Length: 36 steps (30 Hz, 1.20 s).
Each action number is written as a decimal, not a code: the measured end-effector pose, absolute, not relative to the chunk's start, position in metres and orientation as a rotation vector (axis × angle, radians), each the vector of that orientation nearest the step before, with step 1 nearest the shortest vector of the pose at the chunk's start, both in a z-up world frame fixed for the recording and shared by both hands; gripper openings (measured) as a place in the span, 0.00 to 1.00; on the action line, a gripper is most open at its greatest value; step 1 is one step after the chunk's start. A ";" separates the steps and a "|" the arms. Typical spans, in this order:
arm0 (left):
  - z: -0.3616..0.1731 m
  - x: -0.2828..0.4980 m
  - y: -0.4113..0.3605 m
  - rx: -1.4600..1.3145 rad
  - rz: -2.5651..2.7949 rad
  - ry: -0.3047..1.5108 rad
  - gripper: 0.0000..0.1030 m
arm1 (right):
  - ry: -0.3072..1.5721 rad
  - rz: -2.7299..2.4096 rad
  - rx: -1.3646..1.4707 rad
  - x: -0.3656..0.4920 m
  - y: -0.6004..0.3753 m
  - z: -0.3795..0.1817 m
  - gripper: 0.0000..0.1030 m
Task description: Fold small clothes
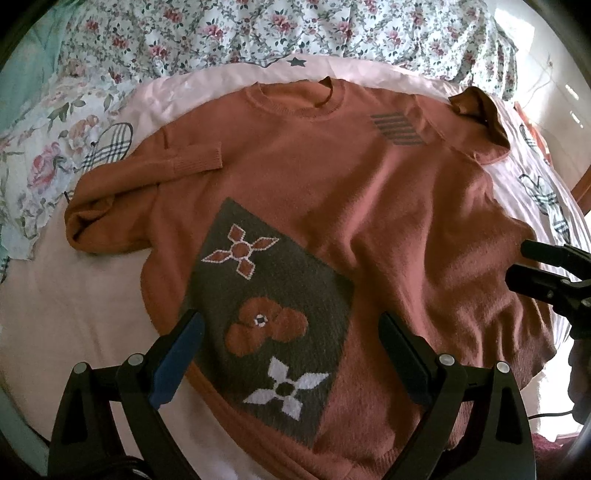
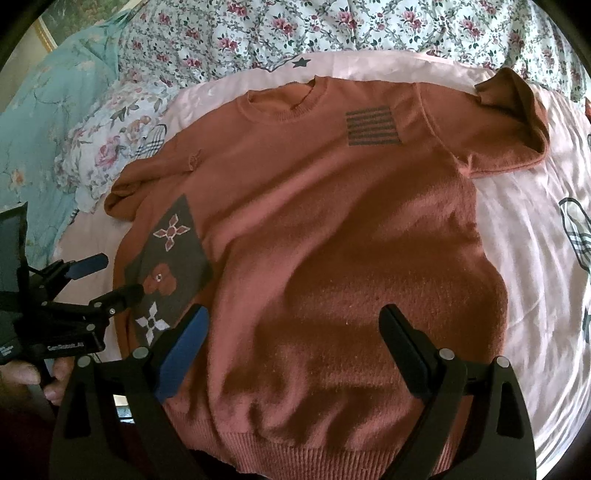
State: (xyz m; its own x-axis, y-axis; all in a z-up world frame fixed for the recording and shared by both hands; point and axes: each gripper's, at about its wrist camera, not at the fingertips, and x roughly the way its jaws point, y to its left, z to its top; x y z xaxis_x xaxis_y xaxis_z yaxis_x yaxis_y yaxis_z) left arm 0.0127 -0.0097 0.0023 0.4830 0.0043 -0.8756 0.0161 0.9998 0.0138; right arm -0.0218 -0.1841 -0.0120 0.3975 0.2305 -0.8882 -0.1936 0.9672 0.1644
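Pink sheet (image 2: 524, 236): sweater (image 2: 332, 236) flat, collar far, hem near; both tools (image 1: 291, 354) (image 2: 293, 350) wide.

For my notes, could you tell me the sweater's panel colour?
Dark grey knitted flower panel; left wrist view.

Sweater (image 2: 332, 236) flat on sheet (image 2: 524, 236), collar far side, hem near. Quilt (image 2: 332, 26) behind it. Left gripper (image 1: 291, 354) over left hem, right gripper (image 2: 293, 354) over middle hem.

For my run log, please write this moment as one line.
stage: before first fold | sweater: flat on pink sheet, both sleeves tucked in | left gripper: open, empty | right gripper: open, empty
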 end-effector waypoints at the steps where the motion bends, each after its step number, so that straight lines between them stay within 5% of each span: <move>1: 0.002 0.013 -0.010 0.022 -0.008 1.067 0.93 | 1.136 0.266 0.033 -0.021 -0.184 -0.012 0.91; 36: -0.009 0.072 -0.011 -0.091 0.009 1.125 0.94 | 1.055 0.227 0.026 0.076 -0.256 0.017 0.91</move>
